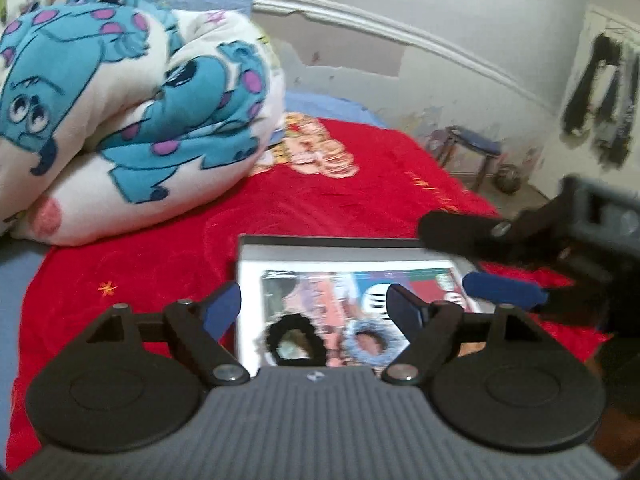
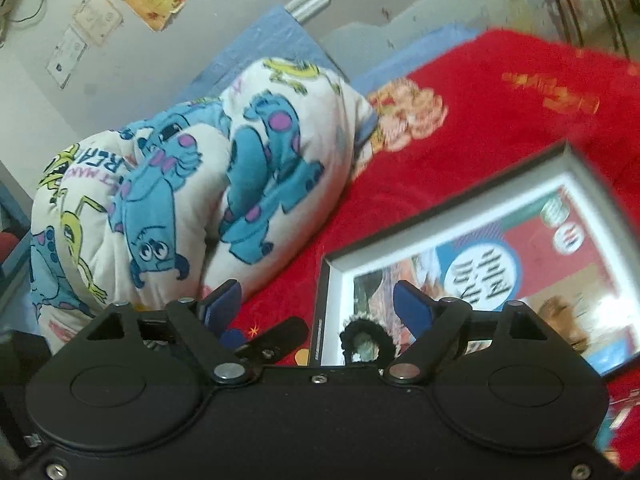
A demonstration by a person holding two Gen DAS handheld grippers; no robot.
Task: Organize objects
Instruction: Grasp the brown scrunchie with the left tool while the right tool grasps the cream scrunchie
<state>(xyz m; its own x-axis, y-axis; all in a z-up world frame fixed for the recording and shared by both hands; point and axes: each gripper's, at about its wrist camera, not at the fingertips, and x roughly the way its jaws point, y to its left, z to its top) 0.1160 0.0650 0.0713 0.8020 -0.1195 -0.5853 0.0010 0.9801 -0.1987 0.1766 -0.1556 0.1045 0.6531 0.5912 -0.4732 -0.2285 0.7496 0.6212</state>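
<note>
A flat picture box [image 1: 360, 256] with a grey rim lies on the red blanket [image 1: 160, 264]. On it lie a black fuzzy hair tie [image 1: 294, 340] and a light blue fuzzy hair tie [image 1: 370, 342]. My left gripper [image 1: 314, 308] is open just above the box's near edge, over the two hair ties, holding nothing. My right gripper [image 2: 318, 306] is open and empty over the box's [image 2: 460, 216] left edge, with the black hair tie [image 2: 364, 340] close below it. In the left wrist view the right gripper's fingers [image 1: 460, 228] reach in over the box's far right corner.
A rolled white quilt [image 1: 120, 112] with blue monsters lies at the back left of the bed, also in the right wrist view [image 2: 192, 184]. A blue stool [image 1: 468, 148] and a ball [image 1: 508, 178] stand by the wall beyond the bed. Dark clothes [image 1: 600, 92] hang at right.
</note>
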